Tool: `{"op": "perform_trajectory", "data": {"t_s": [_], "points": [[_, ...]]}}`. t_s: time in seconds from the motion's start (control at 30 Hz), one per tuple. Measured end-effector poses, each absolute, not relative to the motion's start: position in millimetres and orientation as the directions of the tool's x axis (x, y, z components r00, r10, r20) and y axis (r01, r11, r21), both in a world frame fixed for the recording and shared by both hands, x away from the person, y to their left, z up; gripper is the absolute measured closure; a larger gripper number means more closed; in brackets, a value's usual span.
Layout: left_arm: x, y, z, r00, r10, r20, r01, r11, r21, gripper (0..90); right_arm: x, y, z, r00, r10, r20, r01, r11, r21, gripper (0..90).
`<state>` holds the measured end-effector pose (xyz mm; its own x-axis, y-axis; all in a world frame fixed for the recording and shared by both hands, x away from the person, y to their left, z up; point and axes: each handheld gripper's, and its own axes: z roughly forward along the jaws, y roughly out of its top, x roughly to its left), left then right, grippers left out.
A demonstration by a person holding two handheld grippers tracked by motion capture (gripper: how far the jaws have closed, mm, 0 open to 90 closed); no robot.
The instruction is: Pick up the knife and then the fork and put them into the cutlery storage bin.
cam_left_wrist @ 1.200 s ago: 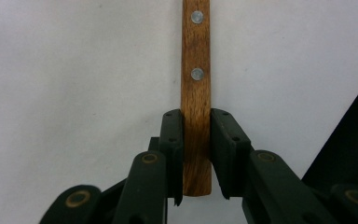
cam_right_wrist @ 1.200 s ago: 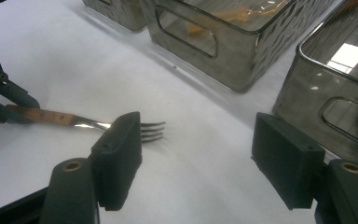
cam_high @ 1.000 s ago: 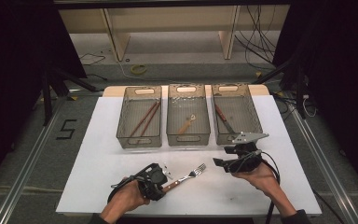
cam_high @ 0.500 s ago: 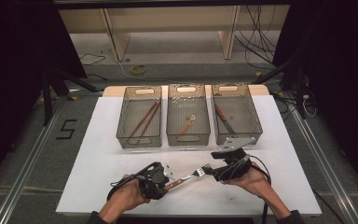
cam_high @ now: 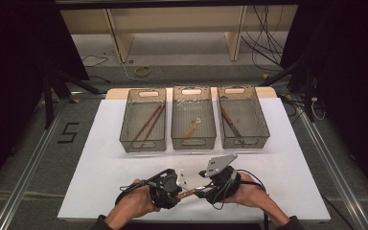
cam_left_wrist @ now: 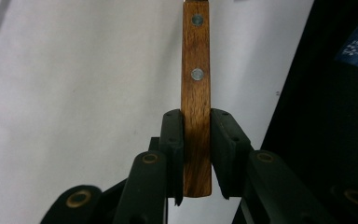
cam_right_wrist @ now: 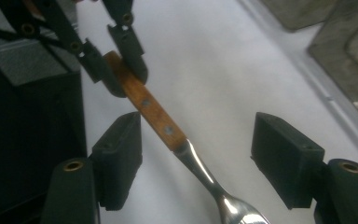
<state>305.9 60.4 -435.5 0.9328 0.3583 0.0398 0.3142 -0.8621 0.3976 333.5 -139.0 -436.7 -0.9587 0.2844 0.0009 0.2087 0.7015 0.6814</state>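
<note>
A fork with a wooden riveted handle (cam_left_wrist: 196, 93) is held above the white table. My left gripper (cam_left_wrist: 196, 126) is shut on the handle's end, its pads pressing both sides. In the right gripper view the fork (cam_right_wrist: 158, 119) runs diagonally between my right gripper's (cam_right_wrist: 200, 140) jaws, which stand wide open around the neck where wood meets metal; the left pad is close beside the handle and the right pad is well apart. My left gripper (cam_right_wrist: 121, 65) shows there at the handle's far end. In the high view both grippers, left (cam_high: 178, 190) and right (cam_high: 202, 191), meet near the table's front edge.
Three mesh bins stand in a row at the back of the white table (cam_high: 100, 163): the left bin (cam_high: 143, 149) holds brown sticks, the middle bin (cam_high: 193, 143) a wooden-handled utensil, the right bin (cam_high: 245, 143) a knife-like piece. Cables trail from both grippers.
My right hand has moved left across the table to the fork, so its open jaws now straddle the neck. My left gripper has lifted the fork slightly.
</note>
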Motion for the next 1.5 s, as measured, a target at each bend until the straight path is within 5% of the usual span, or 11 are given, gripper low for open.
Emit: {"op": "perform_trajectory", "data": {"t_s": [1.5], "points": [[301.9, 55.9, -427.1, 0.976, 0.217, 0.033, 0.185, -0.893, 0.411, 75.0, 322.4, -126.9, -453.8, -0.996, 0.089, -0.001, 0.071, 0.798, 0.599, 69.2]]}}
